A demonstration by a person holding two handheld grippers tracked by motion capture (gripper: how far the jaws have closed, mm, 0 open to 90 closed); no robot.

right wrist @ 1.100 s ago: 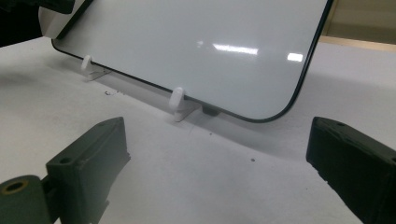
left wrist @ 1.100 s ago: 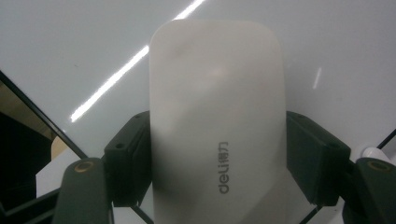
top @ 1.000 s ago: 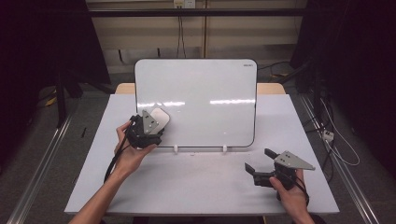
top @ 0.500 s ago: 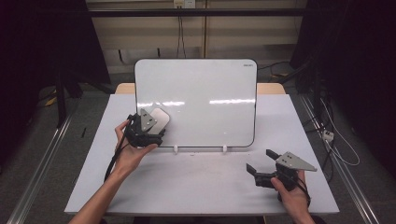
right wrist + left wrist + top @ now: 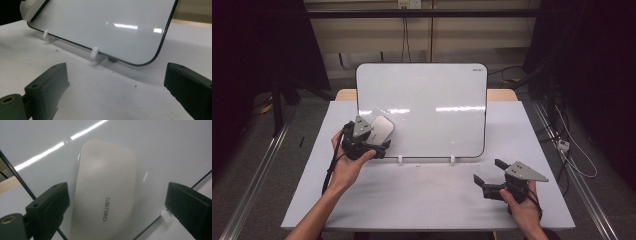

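A white table (image 5: 427,200) takes up the middle and lower part of the high view, and a whiteboard (image 5: 432,100) stands propped at its far side, resting on two small white feet (image 5: 400,160) along its bottom edge. The board leans back, its glossy face catching streaks of ceiling light.

A pale eraser (image 5: 381,130) lies flat against the lower left of the board's face in the high view. In the left gripper view the eraser (image 5: 106,192) runs from bottom centre up toward the upper middle of the frame, with a grey "deli" mark printed near its lower end. The left gripper (image 5: 364,142), held in the person's left hand (image 5: 344,160), sits at centre left of the high view, right at the eraser. Its jaws are spread wide in the left gripper view, one at lower left and one at lower right, with the eraser between them and a gap on either side, so they are not clamped on it.

The right gripper (image 5: 492,172), held in the right hand (image 5: 522,210), is at the lower right of the high view, low over bare tabletop and well apart from the board. In the right gripper view its jaws stand apart with nothing between them, and the board's rounded lower corner (image 5: 150,60) and one foot (image 5: 95,56) lie beyond

No containers are visible on the table
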